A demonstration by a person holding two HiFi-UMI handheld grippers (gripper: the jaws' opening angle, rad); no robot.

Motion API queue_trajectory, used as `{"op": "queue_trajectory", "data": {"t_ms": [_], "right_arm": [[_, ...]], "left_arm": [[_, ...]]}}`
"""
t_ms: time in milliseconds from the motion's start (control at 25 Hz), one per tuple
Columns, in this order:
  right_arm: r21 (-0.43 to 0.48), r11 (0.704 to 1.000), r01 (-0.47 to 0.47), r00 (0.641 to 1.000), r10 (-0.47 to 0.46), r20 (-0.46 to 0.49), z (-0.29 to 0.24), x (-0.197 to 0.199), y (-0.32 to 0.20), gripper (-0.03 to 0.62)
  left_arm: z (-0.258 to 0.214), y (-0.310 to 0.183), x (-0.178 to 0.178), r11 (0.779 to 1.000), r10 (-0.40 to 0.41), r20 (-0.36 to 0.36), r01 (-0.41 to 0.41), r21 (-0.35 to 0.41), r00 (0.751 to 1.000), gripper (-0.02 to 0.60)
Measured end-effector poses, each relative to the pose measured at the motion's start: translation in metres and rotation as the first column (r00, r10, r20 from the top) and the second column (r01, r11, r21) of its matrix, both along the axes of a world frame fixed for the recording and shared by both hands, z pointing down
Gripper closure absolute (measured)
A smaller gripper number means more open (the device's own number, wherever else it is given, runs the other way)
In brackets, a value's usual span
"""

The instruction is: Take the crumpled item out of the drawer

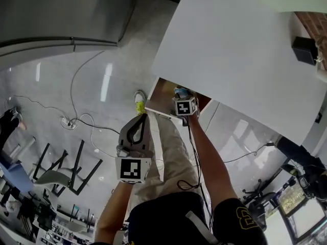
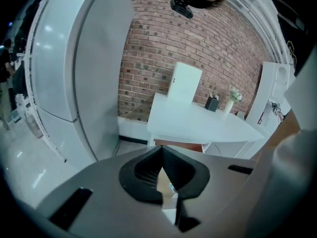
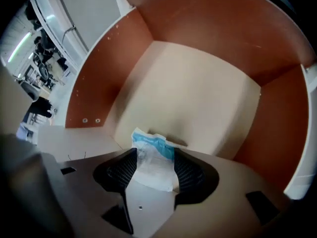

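Observation:
A crumpled white-and-blue item (image 3: 153, 163) lies at the near end of the open drawer (image 3: 193, 98), which has a pale floor and reddish-brown walls. My right gripper (image 3: 154, 155) reaches into the drawer, and both black ribbed pads press on the item's sides. In the head view the drawer (image 1: 162, 93) sticks out from under the white table, with the right gripper (image 1: 182, 96) and a bit of the item (image 1: 181, 91) inside it. My left gripper (image 1: 140, 117) hangs over the floor to the drawer's left, shut and holding nothing. Its jaw tips (image 2: 161, 150) meet in its own view.
The white table top (image 1: 240, 50) covers the drawer's back part. A black box (image 1: 304, 50) stands at the table's far edge. Cables (image 1: 82, 121) and a yellow object (image 1: 139, 105) lie on the glossy floor. A large grey appliance (image 2: 74, 58) stands to the left.

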State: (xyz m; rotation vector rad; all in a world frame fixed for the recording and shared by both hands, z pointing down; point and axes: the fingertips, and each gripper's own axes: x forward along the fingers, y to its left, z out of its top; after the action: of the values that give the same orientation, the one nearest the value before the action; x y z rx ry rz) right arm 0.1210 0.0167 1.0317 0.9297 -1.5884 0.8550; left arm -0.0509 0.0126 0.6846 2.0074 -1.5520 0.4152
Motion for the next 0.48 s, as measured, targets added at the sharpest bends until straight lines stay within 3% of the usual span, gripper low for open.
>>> {"op": "queue_trajectory", "data": {"t_ms": [160,280,480], "right_arm": [[-0.053,0.996,0.076,0.997,-0.078,-0.028,0.010,-0.005,0.004,0.366],[-0.078,0.988,0.133,0.989,-0.137,-0.054,0.000,-0.006,0.013,0.475],[-0.036,0.997,0.075,0.997,-0.076,-0.019,-0.058,-0.004,0.013,0.530]], "left_arm": [[0.007,0.012,-0.007,0.999,0.026,0.023,-0.026,-0.018,0.999,0.569],[-0.001,0.014,-0.010,0.998,0.060,0.040,-0.060,-0.007,0.997,0.569],[-0.042,0.004,-0.009,0.990,0.130,0.071,-0.133,0.040,0.989,0.569]]}}
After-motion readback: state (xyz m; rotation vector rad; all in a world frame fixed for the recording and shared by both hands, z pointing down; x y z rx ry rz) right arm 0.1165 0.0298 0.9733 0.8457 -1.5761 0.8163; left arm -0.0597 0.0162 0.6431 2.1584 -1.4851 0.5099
